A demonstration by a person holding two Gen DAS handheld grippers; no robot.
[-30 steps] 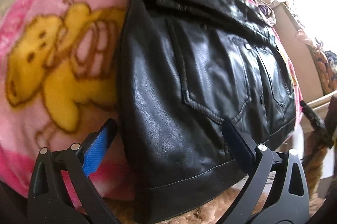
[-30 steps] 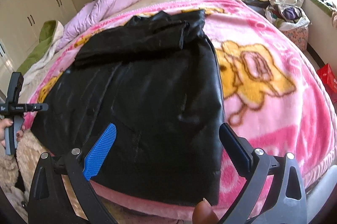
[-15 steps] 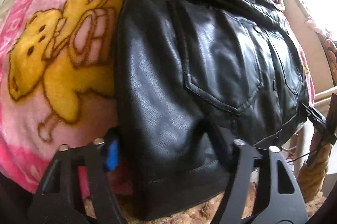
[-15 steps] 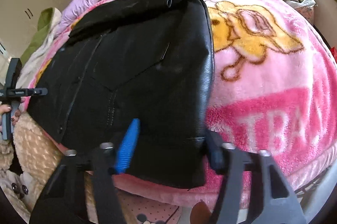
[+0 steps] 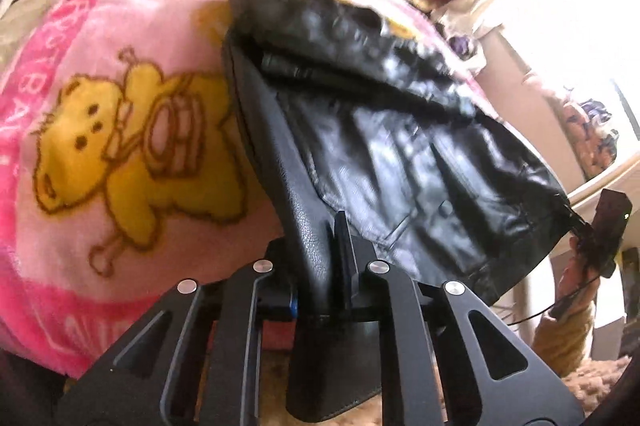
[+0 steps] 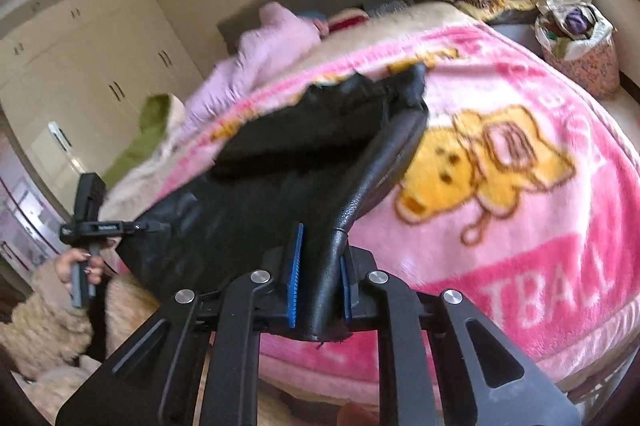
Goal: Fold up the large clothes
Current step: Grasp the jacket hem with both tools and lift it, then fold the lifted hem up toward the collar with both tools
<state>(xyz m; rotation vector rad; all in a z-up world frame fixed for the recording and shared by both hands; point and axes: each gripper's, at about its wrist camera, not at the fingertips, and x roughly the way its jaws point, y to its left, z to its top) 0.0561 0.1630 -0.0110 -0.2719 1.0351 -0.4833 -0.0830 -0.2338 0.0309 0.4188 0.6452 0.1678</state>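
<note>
While both hand-held grippers [image 5: 316,266] [image 6: 318,278] pinch jacket [image 5: 400,153] hem

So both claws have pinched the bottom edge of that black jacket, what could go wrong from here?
1. The jacket looks smooth and heavy. Each gripper, left and right, pinches only a narrow bit of hem, so it might slip out during the lift.
2. The collar end lies bunched on the pink blanket, so the fold may land crooked.
3. The fuzzy blanket could drag along with the jacket.
</note>
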